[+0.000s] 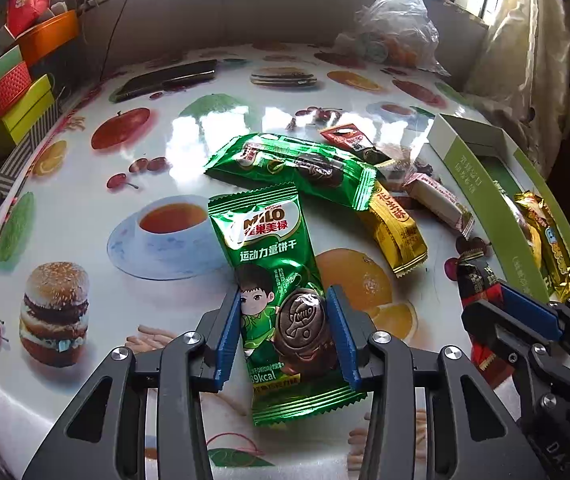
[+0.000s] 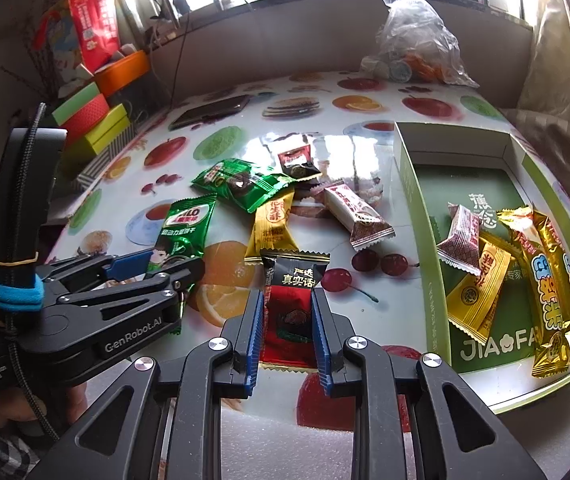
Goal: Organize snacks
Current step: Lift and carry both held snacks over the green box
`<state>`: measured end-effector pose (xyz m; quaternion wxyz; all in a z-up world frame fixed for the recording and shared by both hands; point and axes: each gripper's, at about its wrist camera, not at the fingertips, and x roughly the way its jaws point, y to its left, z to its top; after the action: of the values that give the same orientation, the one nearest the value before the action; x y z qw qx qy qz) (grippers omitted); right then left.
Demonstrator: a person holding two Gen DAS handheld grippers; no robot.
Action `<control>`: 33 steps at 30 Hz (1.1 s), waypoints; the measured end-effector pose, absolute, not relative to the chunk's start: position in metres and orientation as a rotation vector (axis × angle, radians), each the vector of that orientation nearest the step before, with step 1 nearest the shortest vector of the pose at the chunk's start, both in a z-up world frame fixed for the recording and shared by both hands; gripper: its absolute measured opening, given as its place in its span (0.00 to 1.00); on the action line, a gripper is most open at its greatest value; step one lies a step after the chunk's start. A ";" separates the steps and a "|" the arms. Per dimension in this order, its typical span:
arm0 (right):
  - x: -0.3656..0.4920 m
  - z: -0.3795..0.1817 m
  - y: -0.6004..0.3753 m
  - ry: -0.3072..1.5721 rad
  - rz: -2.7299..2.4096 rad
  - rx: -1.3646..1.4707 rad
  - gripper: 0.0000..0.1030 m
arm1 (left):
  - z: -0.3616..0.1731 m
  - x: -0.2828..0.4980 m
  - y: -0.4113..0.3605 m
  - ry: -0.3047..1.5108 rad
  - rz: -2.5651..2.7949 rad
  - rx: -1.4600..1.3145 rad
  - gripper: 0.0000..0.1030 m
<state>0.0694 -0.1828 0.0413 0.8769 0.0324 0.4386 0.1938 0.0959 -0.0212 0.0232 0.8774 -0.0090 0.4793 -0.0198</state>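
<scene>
The glossy fruit-and-food-printed counter (image 1: 85,208) carries a loose heap of wrapped snacks, and the open green-and-white cardboard box (image 2: 417,184) on its right side already holds a few packets; judging by that, the job is well under way with the heap still to clear. The biggest risk is the slick surface: a crinkly foil packet nipped only at its edges could skate or twist out as it lifts, and the two tools work close enough together that one could knock the other's packet. The left gripper (image 1: 283,298) lies low and nearly level over the counter, pointing away from the person, its blue-padded fingers part-open and set against both long edges of the green foil Milo biscuit packet (image 1: 273,280); they seem to pinch it, though a firm hold cannot be confirmed. That packet lies flat on the counter, near the front edge, apart from the second green foil packet (image 1: 297,168) behind it. The right gripper (image 2: 288,298) sits just to the right at a similar low pitch, its fingers closed to the width of the black-and-red foil sachet (image 2: 291,300) and touching its sides; the sachet rests on the counter left of the box. Lifted too flat, the sachet could catch the box wall instead of clearing it.
</scene>
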 end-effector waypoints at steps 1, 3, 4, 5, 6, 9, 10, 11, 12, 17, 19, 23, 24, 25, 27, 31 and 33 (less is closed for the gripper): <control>0.069 0.042 -0.183 0.912 0.403 0.066 0.22 | 0.026 0.095 -0.021 0.993 -0.041 -0.017 0.42; 0.069 0.044 -0.183 0.909 0.402 0.064 0.22 | 0.030 0.093 -0.021 0.982 -0.042 -0.011 0.42; 0.068 0.045 -0.183 0.906 0.402 0.063 0.22 | 0.032 0.093 -0.021 0.978 -0.044 -0.013 0.42; 0.068 0.046 -0.183 0.904 0.402 0.062 0.22 | 0.034 0.091 -0.021 0.973 -0.043 -0.012 0.42; 0.067 0.048 -0.183 0.900 0.402 0.062 0.22 | 0.036 0.091 -0.021 0.966 -0.043 -0.005 0.42; 0.066 0.052 -0.185 0.890 0.400 0.061 0.22 | 0.041 0.089 -0.023 0.956 -0.052 -0.001 0.42; 0.066 0.054 -0.185 0.887 0.399 0.060 0.22 | 0.044 0.088 -0.023 0.954 -0.056 -0.003 0.42; 0.065 0.056 -0.186 0.882 0.398 0.062 0.22 | 0.045 0.087 -0.023 0.951 -0.058 -0.006 0.42; 0.065 0.057 -0.186 0.878 0.397 0.064 0.22 | 0.047 0.086 -0.023 0.946 -0.062 -0.007 0.42; 0.064 0.066 -0.190 0.861 0.387 0.069 0.22 | 0.059 0.086 -0.029 0.925 -0.086 -0.003 0.42; 0.063 0.069 -0.192 0.852 0.383 0.070 0.22 | 0.062 0.087 -0.033 0.919 -0.095 -0.004 0.42; 0.063 0.075 -0.197 0.840 0.370 0.075 0.22 | 0.068 0.087 -0.039 0.909 -0.115 -0.006 0.42; 0.063 0.077 -0.198 0.837 0.367 0.077 0.22 | 0.069 0.086 -0.041 0.905 -0.120 -0.004 0.42; 0.063 0.078 -0.200 0.834 0.364 0.078 0.22 | 0.070 0.086 -0.044 0.902 -0.126 -0.003 0.42; 0.063 0.080 -0.204 0.829 0.357 0.079 0.22 | 0.073 0.087 -0.048 0.897 -0.137 0.000 0.42; 0.062 0.085 -0.212 0.816 0.340 0.086 0.22 | 0.079 0.088 -0.058 0.883 -0.157 0.009 0.42; 0.061 0.087 -0.217 0.813 0.331 0.088 0.22 | 0.081 0.089 -0.062 0.878 -0.167 0.008 0.42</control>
<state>0.0615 -0.2169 0.0868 0.9044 0.0425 0.3932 0.1601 0.0894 -0.0624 0.0813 0.9018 0.0039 0.4245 -0.0808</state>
